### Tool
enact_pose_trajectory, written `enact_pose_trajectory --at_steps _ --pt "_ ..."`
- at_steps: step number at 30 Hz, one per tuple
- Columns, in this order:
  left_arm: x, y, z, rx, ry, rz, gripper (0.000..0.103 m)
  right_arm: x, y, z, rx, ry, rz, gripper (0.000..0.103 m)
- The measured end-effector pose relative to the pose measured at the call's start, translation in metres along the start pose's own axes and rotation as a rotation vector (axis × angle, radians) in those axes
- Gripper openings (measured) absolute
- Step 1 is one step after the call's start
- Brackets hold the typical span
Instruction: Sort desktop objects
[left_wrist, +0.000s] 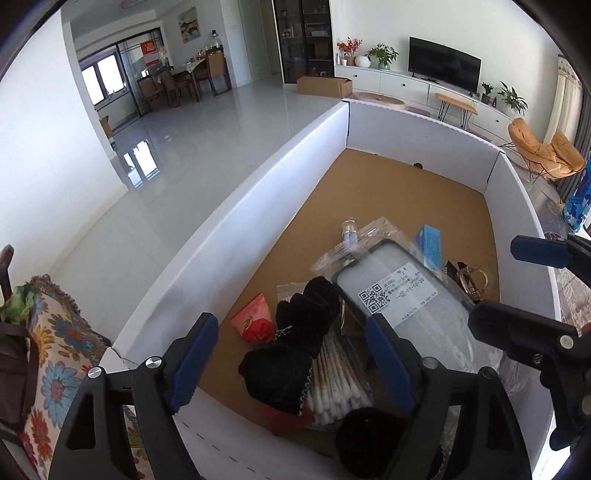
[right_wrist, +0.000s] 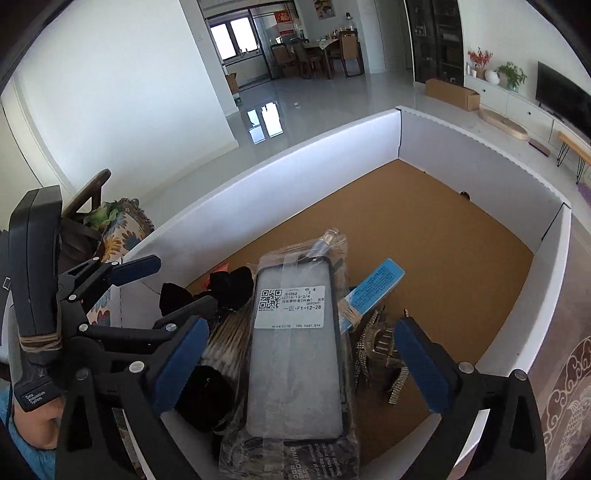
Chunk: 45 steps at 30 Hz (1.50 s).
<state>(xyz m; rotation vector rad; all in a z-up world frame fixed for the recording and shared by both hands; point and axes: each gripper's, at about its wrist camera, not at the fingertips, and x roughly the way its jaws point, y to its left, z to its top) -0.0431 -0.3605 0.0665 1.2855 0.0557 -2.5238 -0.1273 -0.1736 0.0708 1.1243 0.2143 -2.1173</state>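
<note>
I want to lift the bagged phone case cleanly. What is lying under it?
The phone case lies across a bag of cotton swabs and a black cloth; the blue box pokes out beside it. Anything beneath its middle is hidden.

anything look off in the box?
Yes: everything is heaped in one corner of the box. The bagged phone case lies tilted on the cotton swabs and black fabric, not flat.

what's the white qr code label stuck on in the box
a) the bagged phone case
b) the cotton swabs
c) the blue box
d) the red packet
a: the white QR label sits on the clear bag over the dark-rimmed phone case, lying on top of the pile in the white-walled box; the blue box lies beside it.
</note>
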Motion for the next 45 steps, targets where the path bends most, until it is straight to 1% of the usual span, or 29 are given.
enact_pose_trajectory --at_steps 1,3,5,7,10,15,19,24,29,36,39,41,43,45 --pt "-0.005 -0.004 0.000 0.004 -0.015 0.016 0.082 -0.007 -0.001 0.001 -0.009 -0.007 -0.010 0.101" --pt "-0.018 -0.013 0.000 0.014 -0.053 0.049 0.085 -0.019 -0.003 -0.001 -0.025 -0.018 -0.033 0.101" --pt "-0.031 -0.020 -0.004 0.008 -0.096 0.089 0.098 -0.031 -0.007 -0.007 -0.032 -0.026 -0.047 0.101" --pt "-0.043 -0.024 -0.005 -0.001 -0.132 0.125 0.103 -0.044 -0.012 -0.018 -0.034 -0.039 -0.060 0.102" --pt "-0.056 -0.035 -0.007 -0.017 -0.153 0.138 0.103 -0.054 -0.025 -0.027 -0.016 -0.042 -0.086 0.102" --pt "-0.069 -0.046 -0.011 -0.037 -0.169 0.107 0.103 -0.059 -0.042 -0.038 0.010 -0.016 -0.099 0.102" --pt "-0.070 -0.050 -0.017 -0.045 -0.157 0.129 0.103 -0.058 -0.043 -0.043 0.017 -0.006 -0.090 0.102" --pt "-0.073 -0.045 -0.021 -0.088 -0.170 0.138 0.103 -0.055 -0.036 -0.045 -0.004 0.003 -0.092 0.102" --pt "-0.073 -0.039 -0.023 -0.128 -0.163 0.110 0.103 -0.050 -0.030 -0.046 -0.031 0.019 -0.102 0.102" --pt "-0.071 -0.030 -0.025 -0.179 -0.163 0.110 0.103 -0.045 -0.030 -0.049 -0.042 0.030 -0.108 0.102" --pt "-0.068 -0.025 -0.025 -0.209 -0.145 0.091 0.103 -0.045 -0.031 -0.049 -0.042 0.031 -0.110 0.102" --pt "-0.068 -0.022 -0.026 -0.230 -0.149 0.058 0.103 -0.044 -0.031 -0.049 -0.041 0.030 -0.110 0.102" --pt "-0.073 -0.022 -0.029 -0.237 -0.188 0.093 0.103 -0.044 -0.031 -0.050 -0.038 0.028 -0.110 0.102" --pt "-0.073 -0.024 -0.028 -0.218 -0.192 0.109 0.103 -0.043 -0.031 -0.049 -0.033 0.024 -0.108 0.102"
